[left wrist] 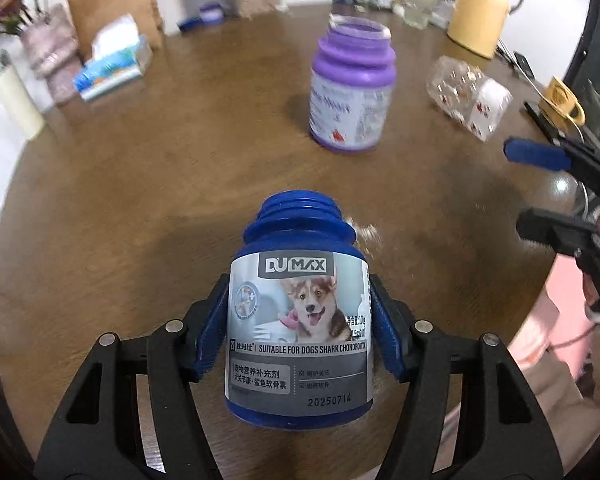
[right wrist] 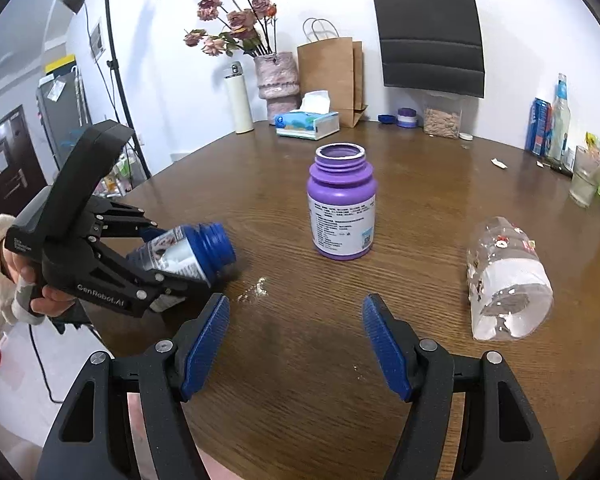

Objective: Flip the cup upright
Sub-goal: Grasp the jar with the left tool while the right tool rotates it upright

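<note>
- The blue bottle [left wrist: 298, 308] is gripped by the left claw [left wrist: 298, 320] across the labelled belly, one blue pad on each flank, with the threaded open neck pointing away from the camera.
- In the right wrist view the same bottle [right wrist: 192, 250] is seen at about 9 o'clock, tilted nearly on its side just above the table [right wrist: 300, 340], mouth toward the centre; whether it touches the wood cannot be told.
- The right claw [right wrist: 296, 336] stands wide open with nothing between its pads, low over the table at 6 o'clock.
- The bottle is judged light and probably close to empty, since it is uncapped and a small scatter of crumbs [right wrist: 254, 290] lies near its mouth.
- Its plastic wall is judged stiff enough for a firm squeeze, though the glossy label may prove slippery when the body is rotated.
- A hold at mid-body is judged best, as it leaves the flat base free to be set down.
- A purple bottle [right wrist: 342, 204] already stands upright at 12 o'clock, and a clear patterned cup [right wrist: 508, 280] lies on its side at 3 o'clock, well apart from both claws.
</note>
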The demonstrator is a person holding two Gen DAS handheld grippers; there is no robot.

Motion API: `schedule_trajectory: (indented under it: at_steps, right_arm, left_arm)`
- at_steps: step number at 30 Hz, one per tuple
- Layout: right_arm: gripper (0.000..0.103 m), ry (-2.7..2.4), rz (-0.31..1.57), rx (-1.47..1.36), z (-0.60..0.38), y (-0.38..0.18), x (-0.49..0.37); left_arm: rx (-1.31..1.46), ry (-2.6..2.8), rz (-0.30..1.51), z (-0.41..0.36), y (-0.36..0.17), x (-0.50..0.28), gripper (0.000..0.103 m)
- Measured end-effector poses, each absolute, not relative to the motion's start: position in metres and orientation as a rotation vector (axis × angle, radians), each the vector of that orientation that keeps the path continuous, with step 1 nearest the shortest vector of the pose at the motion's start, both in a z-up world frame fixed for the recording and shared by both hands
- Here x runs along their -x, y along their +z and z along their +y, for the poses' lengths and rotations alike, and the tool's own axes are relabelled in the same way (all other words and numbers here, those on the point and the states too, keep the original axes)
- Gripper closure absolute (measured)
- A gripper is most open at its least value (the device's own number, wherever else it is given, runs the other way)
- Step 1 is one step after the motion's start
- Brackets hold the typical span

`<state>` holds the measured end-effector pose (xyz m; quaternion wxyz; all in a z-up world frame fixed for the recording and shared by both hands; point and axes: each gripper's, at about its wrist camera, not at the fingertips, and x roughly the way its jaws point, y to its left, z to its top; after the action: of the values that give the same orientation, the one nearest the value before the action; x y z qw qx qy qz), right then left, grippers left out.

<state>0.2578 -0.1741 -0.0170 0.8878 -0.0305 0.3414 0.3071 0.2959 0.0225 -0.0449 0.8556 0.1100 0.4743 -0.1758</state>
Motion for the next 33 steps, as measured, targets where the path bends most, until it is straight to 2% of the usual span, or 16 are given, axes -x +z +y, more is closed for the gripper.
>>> schedule_trajectory:
  at_steps: [5, 8, 11, 16, 22, 28, 29, 30, 33]
  right_arm:
    - [0.029, 0.658, 0.673, 0.044, -0.173, 0.0, -0.262]
    - [0.029, 0.693, 0.636, 0.008, -0.169, 0.021, -0.272]
    - [0.02, 0.762, 0.613, -0.07, -0.161, 0.047, -0.288]
    - [0.02, 0.899, 0.625, -0.21, -0.137, 0.084, -0.327]
    - [0.02, 1.026, 0.697, -0.298, -0.099, 0.095, -0.369]
    - [0.021, 1.084, 0.761, -0.354, -0.071, 0.088, -0.403]
    - [0.022, 1.095, 0.775, -0.354, -0.067, 0.086, -0.407]
    - [0.035, 1.109, 0.794, -0.355, -0.063, 0.083, -0.411]
    - [0.035, 1.109, 0.822, -0.364, -0.059, 0.075, -0.422]
  left_arm:
    - [-0.2, -0.308, 0.812, 0.025, -0.019, -0.292, 0.043]
    - [-0.192, -0.205, 0.615, 0.026, 0.004, -0.288, 0.043]
    - [-0.131, -0.211, 0.473, 0.027, 0.022, -0.287, 0.043]
    - [-0.051, -0.211, 0.261, 0.031, 0.043, -0.286, 0.043]
    - [-0.071, -0.248, 0.125, 0.034, 0.048, -0.285, 0.043]
    - [-0.057, -0.257, 0.096, 0.045, 0.046, -0.294, 0.043]
    - [-0.055, -0.261, 0.096, 0.049, 0.046, -0.298, 0.043]
    - [-0.052, -0.256, 0.085, 0.052, 0.045, -0.3, 0.043]
    - [-0.066, -0.256, 0.089, 0.057, 0.042, -0.308, 0.043]
